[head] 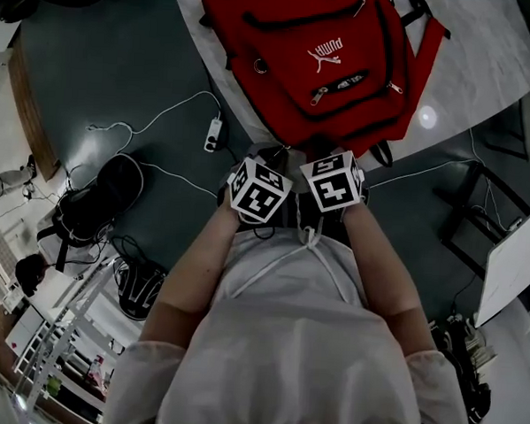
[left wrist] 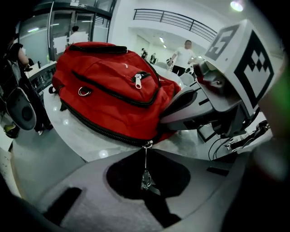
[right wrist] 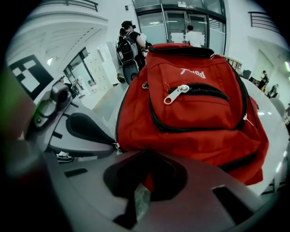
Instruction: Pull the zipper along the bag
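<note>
My left claw (left wrist: 147, 153) is pressed shut on the pull (left wrist: 145, 177) at the near edge of the bag (head: 294, 71), which lies at 12 o'clock from both claws. My right claw (right wrist: 146, 159) pinches red bag fabric. The white PUMA logo (head: 324, 50) reads upside down. The head view shows neither grip.

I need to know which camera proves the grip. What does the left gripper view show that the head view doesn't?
Left gripper view only: the zipper pull clamped in the shut left gripper, and people behind the table. Head view only: the floor's power strip, a black bag and the person's arms. Both: the red bag on the white table, and the right gripper.
</note>
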{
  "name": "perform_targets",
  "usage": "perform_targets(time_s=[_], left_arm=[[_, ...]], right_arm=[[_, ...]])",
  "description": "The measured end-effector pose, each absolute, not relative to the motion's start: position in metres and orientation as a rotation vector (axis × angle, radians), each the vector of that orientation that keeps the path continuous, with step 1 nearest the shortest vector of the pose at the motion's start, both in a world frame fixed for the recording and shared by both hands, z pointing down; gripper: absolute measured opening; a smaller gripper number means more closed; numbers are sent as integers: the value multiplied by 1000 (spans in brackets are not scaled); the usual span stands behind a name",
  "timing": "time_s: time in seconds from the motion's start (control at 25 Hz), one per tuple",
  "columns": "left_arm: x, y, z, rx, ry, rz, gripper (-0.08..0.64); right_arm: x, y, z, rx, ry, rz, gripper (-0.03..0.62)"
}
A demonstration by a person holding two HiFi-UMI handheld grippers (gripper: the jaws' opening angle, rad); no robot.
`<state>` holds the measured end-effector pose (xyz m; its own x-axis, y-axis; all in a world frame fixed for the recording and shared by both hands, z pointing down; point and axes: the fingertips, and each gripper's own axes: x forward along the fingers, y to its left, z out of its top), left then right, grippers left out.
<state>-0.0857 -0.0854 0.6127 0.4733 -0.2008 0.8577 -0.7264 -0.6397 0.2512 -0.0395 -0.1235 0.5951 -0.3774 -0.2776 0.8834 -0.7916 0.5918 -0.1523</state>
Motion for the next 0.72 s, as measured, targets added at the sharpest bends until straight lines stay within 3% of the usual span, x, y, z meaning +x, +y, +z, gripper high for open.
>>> perform_targets(time_s=[0.72], left_arm=[[-123, -115, 613, 2074, -834, 1125, 23]], right_arm=[[-41, -121, 604, 706, -1855, 701, 26]])
